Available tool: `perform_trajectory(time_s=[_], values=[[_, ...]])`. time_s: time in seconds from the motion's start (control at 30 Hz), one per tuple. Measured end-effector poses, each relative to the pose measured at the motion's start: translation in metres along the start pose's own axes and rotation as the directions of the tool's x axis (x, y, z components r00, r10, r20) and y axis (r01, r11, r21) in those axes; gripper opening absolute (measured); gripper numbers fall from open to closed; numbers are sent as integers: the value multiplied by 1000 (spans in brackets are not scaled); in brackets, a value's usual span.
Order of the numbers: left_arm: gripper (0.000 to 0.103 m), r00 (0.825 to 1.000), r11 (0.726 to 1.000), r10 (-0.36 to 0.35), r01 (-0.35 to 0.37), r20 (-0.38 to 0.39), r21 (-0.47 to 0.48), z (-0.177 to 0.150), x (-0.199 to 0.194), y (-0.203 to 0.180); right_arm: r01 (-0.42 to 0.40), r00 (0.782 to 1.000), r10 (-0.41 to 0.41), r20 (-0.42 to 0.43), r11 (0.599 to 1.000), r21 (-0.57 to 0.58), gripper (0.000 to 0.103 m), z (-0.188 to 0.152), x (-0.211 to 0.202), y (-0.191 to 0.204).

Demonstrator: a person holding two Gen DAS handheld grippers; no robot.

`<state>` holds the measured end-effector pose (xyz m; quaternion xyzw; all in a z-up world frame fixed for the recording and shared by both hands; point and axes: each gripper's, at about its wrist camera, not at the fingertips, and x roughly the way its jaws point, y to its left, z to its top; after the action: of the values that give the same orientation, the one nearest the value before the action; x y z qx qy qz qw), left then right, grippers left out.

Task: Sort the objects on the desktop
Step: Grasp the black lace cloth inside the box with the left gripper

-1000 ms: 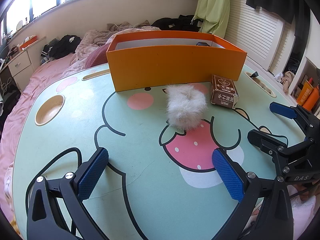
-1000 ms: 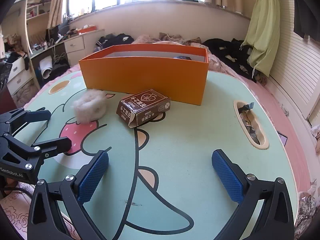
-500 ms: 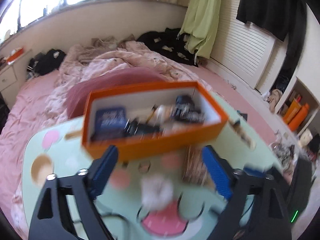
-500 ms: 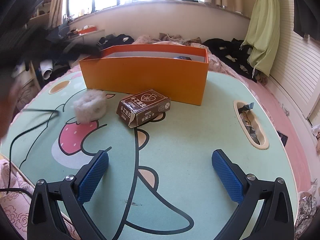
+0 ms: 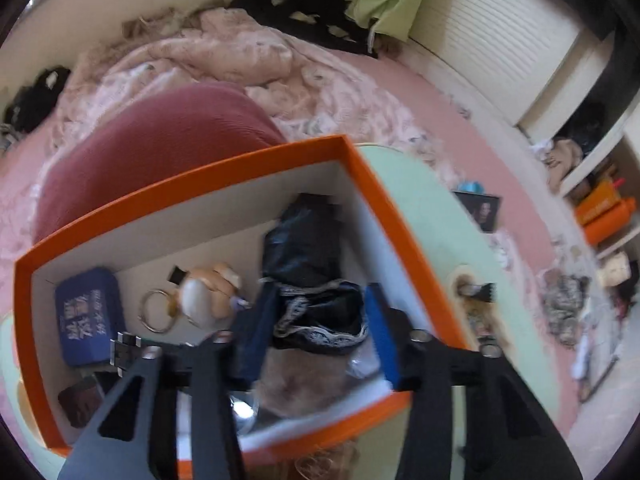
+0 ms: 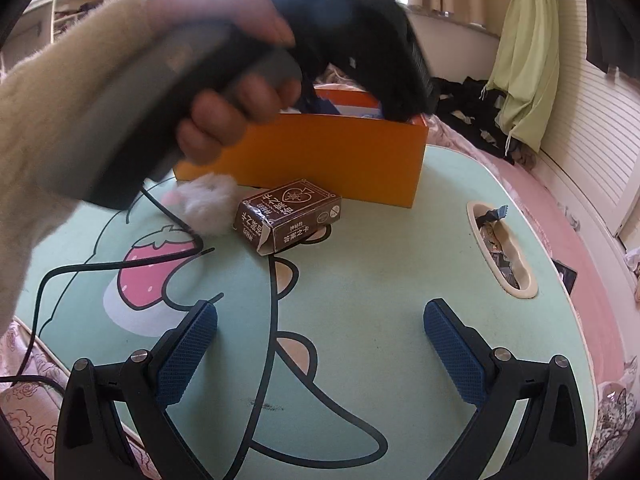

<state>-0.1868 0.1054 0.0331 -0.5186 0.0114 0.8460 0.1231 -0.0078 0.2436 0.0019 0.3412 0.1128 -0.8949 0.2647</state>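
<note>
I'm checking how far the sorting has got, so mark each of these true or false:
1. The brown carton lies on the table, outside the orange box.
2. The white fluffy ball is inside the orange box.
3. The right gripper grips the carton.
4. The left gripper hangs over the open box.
1. True. The brown carton lies on the table in front of the orange box.
2. False. The white fluffy ball sits on the table beside the carton.
3. False. The right gripper is open and empty.
4. True. The left gripper has just been closing its fingers, with dark cloth between them.
</note>
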Motion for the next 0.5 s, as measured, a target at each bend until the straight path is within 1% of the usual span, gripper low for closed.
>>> perform_trajectory(time_s=[0.03, 0.07, 0.1, 0.13, 0.17, 0.2, 0.27, 0.3, 0.37, 0.4, 0.43, 0.47, 0.5], values=[[34, 1000, 1000, -4, 4, 17, 17, -2, -3, 0, 0, 1000, 0, 0, 1000, 0, 103, 0, 0, 0], [27, 1000, 1000, -4, 4, 21, 25, -4, -5, 1, 1, 1000, -1, 1, 1000, 0, 103, 0, -1, 0], [23, 1000, 1000, -4, 3, 27, 28, -6, -10, 2, 1, 1000, -1, 1, 1000, -1, 103, 0, 0, 0], [19, 999, 1000, -14, 13, 47, 26, -9, -18, 4, 1, 1000, -1, 1, 1000, -1, 103, 0, 0, 1], [8, 997, 999, -30, 29, 65, 23, -9, -27, 7, 1, 1000, -1, 1, 1000, -1, 103, 0, 0, 1], [5, 993, 998, -62, 60, 99, 15, -14, -43, 11, 1, 1000, -1, 1, 1000, -1, 103, 0, 0, 1], [3, 983, 996, -94, 94, 155, 3, -19, -68, 16, 1, 1000, -1, 1, 1000, -1, 103, 0, 0, 1], [3, 976, 994, -107, 110, 191, -3, -23, -84, 20, 1, 1000, -1, 1, 1000, -1, 103, 0, 0, 1], [3, 957, 991, -130, 136, 259, -7, -33, -115, 26, 1, 1000, -1, 1, 1000, -1, 103, 0, 0, 0], [3, 944, 988, -145, 154, 296, -6, -43, -132, 31, 1, 1000, -1, 1, 1000, -1, 103, 0, 0, 0], [3, 939, 987, -150, 158, 310, -3, -49, -140, 33, 1, 1000, -1, 1, 1000, -1, 103, 0, 0, 0], [3, 938, 988, -149, 156, 313, 3, -51, -143, 34, 1, 1000, -1, 0, 1000, -1, 103, 0, 0, 0], [3, 943, 989, -146, 149, 300, 12, -52, -143, 33, 1, 1000, -1, 0, 1000, -1, 103, 0, 0, 1]])
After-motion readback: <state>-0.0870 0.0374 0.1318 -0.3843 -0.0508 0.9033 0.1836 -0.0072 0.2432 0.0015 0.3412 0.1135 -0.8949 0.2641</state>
